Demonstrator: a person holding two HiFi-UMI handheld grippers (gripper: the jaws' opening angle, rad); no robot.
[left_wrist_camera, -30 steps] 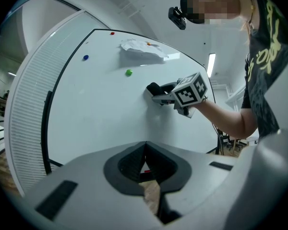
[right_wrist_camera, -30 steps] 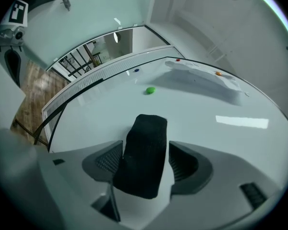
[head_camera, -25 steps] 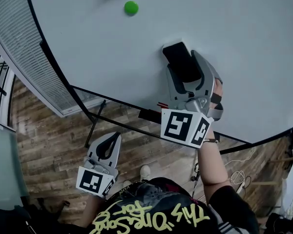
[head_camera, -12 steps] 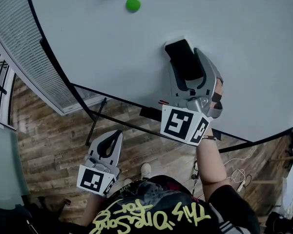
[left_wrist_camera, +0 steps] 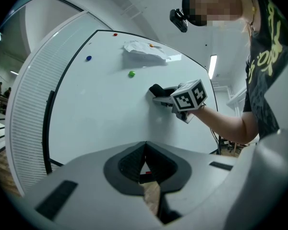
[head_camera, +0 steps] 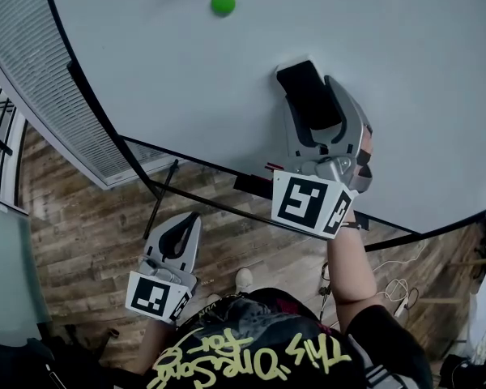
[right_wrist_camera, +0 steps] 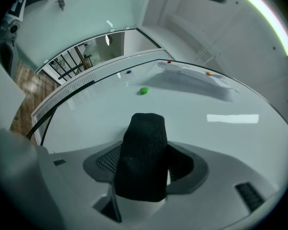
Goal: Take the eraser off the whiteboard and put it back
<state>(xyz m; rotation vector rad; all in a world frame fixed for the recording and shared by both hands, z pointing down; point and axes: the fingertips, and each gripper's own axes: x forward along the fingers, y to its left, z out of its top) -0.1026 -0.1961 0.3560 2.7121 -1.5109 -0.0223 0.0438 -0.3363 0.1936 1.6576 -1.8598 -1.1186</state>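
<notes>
Your right gripper (head_camera: 311, 96) has just been narrowing its jaws around the eraser (right_wrist_camera: 144, 147), which has stayed stuck on the whiteboard (head_camera: 186, 79). The pads flank it without visibly squeezing. Your left gripper (head_camera: 181, 235) hangs below the board, jaws together and empty.

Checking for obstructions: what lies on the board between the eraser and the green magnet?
Nothing; bare whiteboard separates the eraser and green magnet, clearest in the head view.
</notes>
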